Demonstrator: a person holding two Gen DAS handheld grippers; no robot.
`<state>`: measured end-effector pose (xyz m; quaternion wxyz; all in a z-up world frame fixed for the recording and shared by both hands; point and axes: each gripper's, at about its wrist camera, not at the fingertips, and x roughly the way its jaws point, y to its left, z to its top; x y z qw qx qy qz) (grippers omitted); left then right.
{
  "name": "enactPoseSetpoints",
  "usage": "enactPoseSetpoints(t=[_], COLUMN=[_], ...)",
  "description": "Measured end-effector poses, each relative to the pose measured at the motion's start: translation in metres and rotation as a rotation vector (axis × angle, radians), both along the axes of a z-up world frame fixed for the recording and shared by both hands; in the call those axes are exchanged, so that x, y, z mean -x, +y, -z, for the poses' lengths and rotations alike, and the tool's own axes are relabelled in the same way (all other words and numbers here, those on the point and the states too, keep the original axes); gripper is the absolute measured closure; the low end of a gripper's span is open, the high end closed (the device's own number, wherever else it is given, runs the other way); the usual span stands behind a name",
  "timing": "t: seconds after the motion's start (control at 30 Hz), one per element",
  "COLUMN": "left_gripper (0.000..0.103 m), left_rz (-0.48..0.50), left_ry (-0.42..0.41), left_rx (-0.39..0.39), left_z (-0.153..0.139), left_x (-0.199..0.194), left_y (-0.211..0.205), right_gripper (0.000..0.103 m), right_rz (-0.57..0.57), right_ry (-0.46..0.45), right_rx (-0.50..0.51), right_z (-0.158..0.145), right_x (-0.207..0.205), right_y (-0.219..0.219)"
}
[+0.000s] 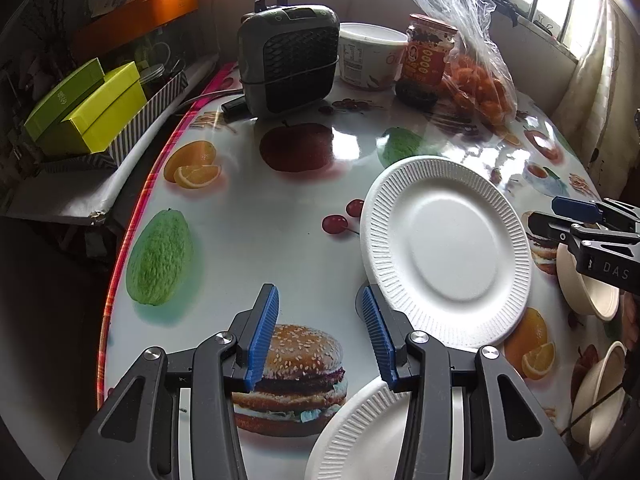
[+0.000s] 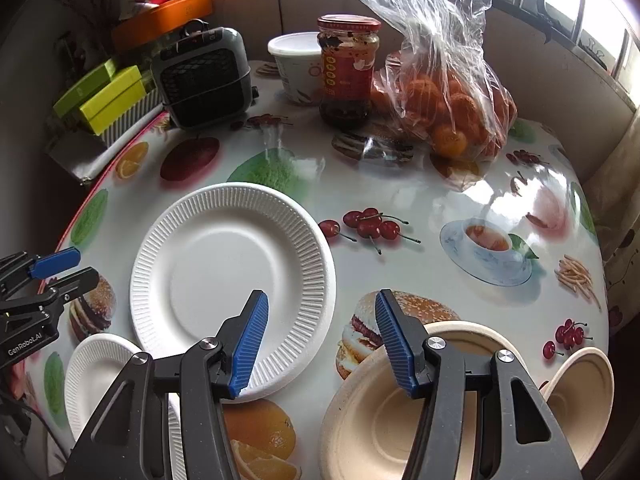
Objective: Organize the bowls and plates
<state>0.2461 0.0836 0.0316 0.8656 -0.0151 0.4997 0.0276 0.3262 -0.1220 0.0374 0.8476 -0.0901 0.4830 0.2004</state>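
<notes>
Round table (image 1: 248,220) under a glossy fruit-and-burger printed cover, carrying everything listed below. At the far edge: dark fan heater (image 1: 289,60), clear bag of oranges (image 2: 448,92) leaning just right of a red-lidded sauce jar (image 2: 347,70), white tub (image 2: 298,66) behind and left of the jar. Off the table's left edge, yellow-green boxes (image 1: 86,114) stacked on a striped box. Large white plate (image 2: 232,284) flat on the cover at mid-table, ribbed rim up, nothing on it. Small white plate (image 2: 94,372) nearer, left of the large one and apart from it in the right wrist view; in the left wrist view partly hidden beneath the left gripper's frame. Two beige bowls on the right side: near bowl (image 2: 384,412) under the right gripper's right finger, second bowl (image 2: 582,392) just right of it at the table edge; contact between the two bowls not determinable. Left gripper (image 1: 320,340) above the burger print, jaws spread wide, nothing between them, right finger beside the large plate's near rim. Right gripper (image 2: 320,342) likewise spread wide and holding nothing, left finger overlapping the large plate's near rim in view, touching or not cannot be told.
</notes>
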Motion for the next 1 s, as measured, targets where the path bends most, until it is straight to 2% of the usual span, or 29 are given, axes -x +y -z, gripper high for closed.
enactPoseSetpoints(t=[0.2,0.37,0.43,0.77,0.83,1.0], left_gripper=[0.058,0.058,0.062,0.075,0.081,0.084], left_rz=[0.006,0.011,0.007,0.025,0.028,0.028], left_ry=[0.022,0.052,0.062,0.061,0.061,0.075], left_rx=[-0.009,0.052,0.078,0.076,0.076,0.089], left_z=[0.01,0.019,0.022,0.024,0.024,0.029], left_x=[-0.008,-0.014,-0.016,-0.019,-0.02,-0.02], left_y=[-0.002,0.0,0.001,-0.004,-0.004,-0.003], right_gripper=[0.057,0.06,0.063,0.074,0.078,0.078], right_rz=[-0.007,-0.014,-0.022,-0.037,-0.039,-0.039], right_ry=[0.043,0.06,0.067,0.096,0.098,0.101], right_rx=[-0.002,-0.001,0.0,0.003,0.003,-0.002], right_z=[0.015,0.023,0.025,0.029,0.03,0.03], right_x=[-0.016,-0.022,-0.023,-0.025,-0.025,-0.025], right_y=[0.003,0.005,0.007,0.012,0.012,0.013])
